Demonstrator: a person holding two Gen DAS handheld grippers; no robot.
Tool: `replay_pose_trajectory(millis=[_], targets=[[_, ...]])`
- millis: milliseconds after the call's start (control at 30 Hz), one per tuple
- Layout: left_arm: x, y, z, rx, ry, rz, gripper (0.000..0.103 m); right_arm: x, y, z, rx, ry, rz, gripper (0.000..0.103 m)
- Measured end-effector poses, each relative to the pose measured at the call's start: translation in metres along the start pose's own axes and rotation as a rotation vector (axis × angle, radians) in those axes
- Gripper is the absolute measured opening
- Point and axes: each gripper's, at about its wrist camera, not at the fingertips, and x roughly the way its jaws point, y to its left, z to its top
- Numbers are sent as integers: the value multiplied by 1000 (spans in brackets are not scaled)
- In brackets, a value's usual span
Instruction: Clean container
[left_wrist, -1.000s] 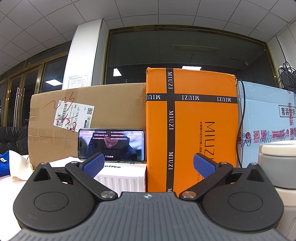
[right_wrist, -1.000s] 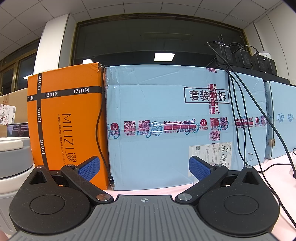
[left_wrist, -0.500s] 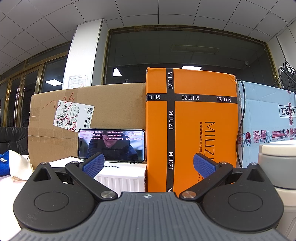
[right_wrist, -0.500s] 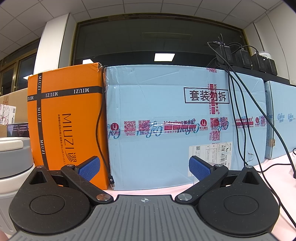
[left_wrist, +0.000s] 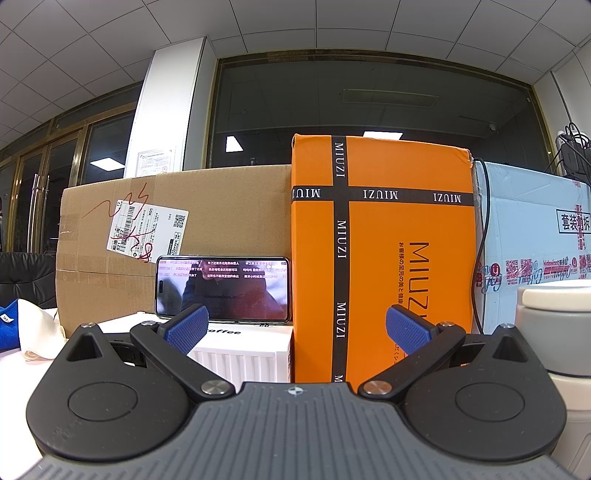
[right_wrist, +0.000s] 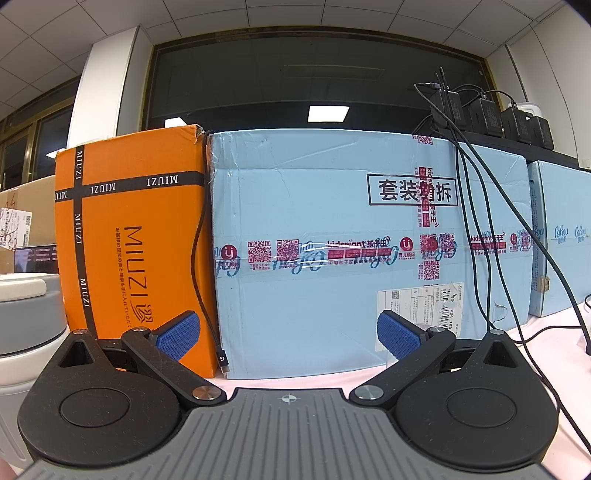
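A grey and white lidded container stands on the table at the right edge of the left wrist view. It also shows at the left edge of the right wrist view. My left gripper is open and empty, level with the container and to its left. My right gripper is open and empty, to the container's right. A white cloth and a blue cloth lie at the far left of the left wrist view.
A row of boxes stands close ahead: brown cardboard, orange MIUZI, light blue. A phone leans on a white box. Black cables hang over the blue box onto the table.
Only the picture on the phone's screen has changed. Both grippers and the container have stayed still.
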Motion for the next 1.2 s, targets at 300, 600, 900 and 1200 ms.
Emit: replay_pose_trajectory(millis=[300, 600, 900, 1200], targets=[[0, 0, 0, 0, 0, 0, 103, 1, 0, 0, 2, 1, 0, 103], [1, 0, 0, 0, -1, 0, 103, 1, 0, 0, 1, 5, 5, 103], [0, 0, 0, 0, -1, 0, 103, 1, 0, 0, 3, 5, 5, 103], [0, 0, 0, -1, -2, 0, 103, 1, 0, 0, 3, 7, 7, 103]])
